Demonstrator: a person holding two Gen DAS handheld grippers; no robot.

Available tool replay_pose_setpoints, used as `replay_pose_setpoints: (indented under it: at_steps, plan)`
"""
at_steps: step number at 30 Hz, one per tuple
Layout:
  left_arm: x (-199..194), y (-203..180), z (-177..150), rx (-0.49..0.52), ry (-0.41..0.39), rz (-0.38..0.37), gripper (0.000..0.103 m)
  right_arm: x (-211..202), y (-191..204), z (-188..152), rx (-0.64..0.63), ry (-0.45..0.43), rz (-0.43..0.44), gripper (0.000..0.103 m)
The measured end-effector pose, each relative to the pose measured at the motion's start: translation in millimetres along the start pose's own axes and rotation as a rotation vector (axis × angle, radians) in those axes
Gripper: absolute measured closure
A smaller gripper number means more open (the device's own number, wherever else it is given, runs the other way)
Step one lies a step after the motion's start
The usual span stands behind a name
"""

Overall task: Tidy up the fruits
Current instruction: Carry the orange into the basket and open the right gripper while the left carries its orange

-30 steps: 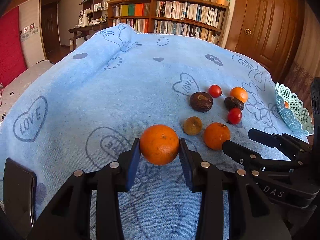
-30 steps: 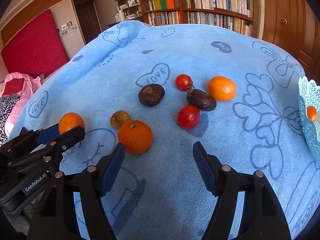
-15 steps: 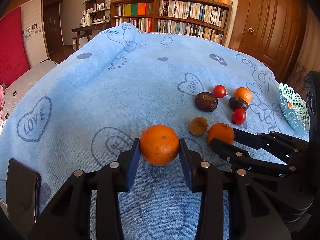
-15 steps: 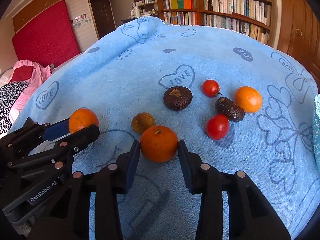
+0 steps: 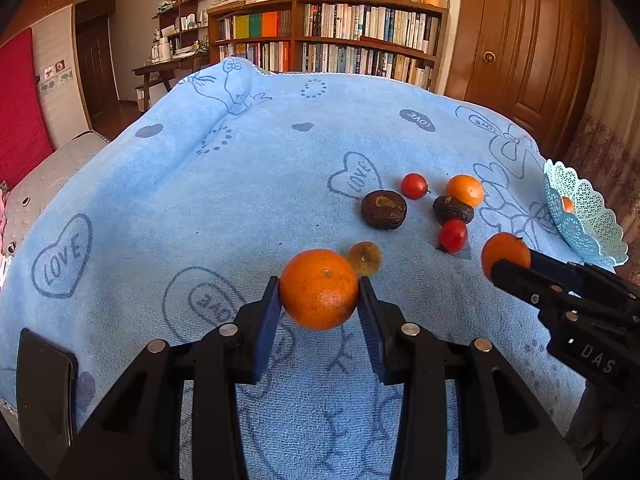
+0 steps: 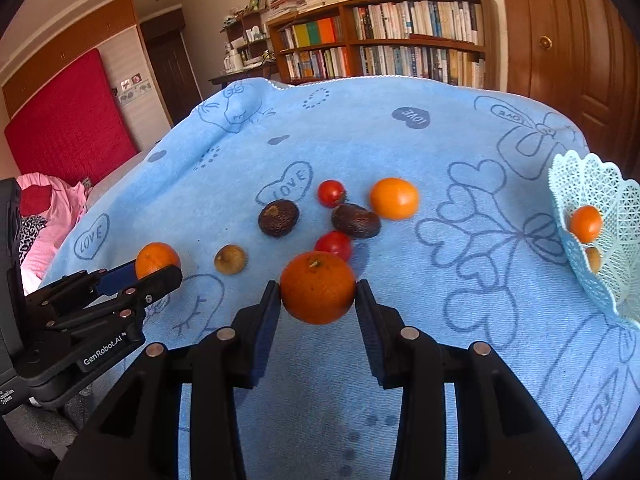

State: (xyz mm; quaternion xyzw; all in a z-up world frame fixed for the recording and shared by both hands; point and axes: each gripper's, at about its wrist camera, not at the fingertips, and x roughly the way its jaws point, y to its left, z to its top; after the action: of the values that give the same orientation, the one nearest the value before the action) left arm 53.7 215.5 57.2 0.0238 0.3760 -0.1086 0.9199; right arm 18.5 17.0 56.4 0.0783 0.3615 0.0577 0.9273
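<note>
In the left wrist view our left gripper (image 5: 319, 306) has its fingers clamped on an orange (image 5: 319, 295), one pad on each side, the fruit held above the blue towel (image 5: 160, 200). Just beyond it a small brownish fruit (image 5: 364, 258) lies on the towel, and farther toward the right side sit two dark fruits (image 5: 384, 211), two red tomatoes (image 5: 414, 186) and a loose orange (image 5: 465, 191), close together. At the right edge of the towel stands the pale blue lattice basket (image 5: 592, 224); our right gripper comes in beside it with a second orange.

In the right wrist view our right gripper (image 6: 317, 302) is closed on that second orange (image 6: 317, 288), stem end up, pads tight against both sides. The basket (image 6: 600, 280) stands to the right at the towel's edge, already holding at least one small orange fruit (image 6: 585, 224). The left gripper shows at the left with its orange.

We judge the step to be the carry: both oranges are grasped and neither is in the basket. Next, each should be brought over the basket rim, the right one first since it is nearer, lowered inside and released gently so that the light basket does not tip
</note>
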Motion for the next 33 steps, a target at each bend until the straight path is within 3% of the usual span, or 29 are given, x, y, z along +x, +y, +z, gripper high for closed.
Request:
replay_pose_setpoints:
  at_steps: [19,25,33]
  plan:
    - [-9.3,-64.7,5.7,0.107,-0.007,-0.040,0.064,-70.0,-143.3,1.2,0.248,-0.151,-0.259,0.064]
    - [-11.2,-84.3,6.8,0.140,-0.005,-0.046,0.064,-77.6,-177.3,-2.5,0.287,-0.167,-0.330,0.063]
    - [-13.5,-117.1,10.2,0.199,-0.003,-0.059,0.064,-86.0,-199.5,-9.7,0.308,-0.188,-0.360,0.063]
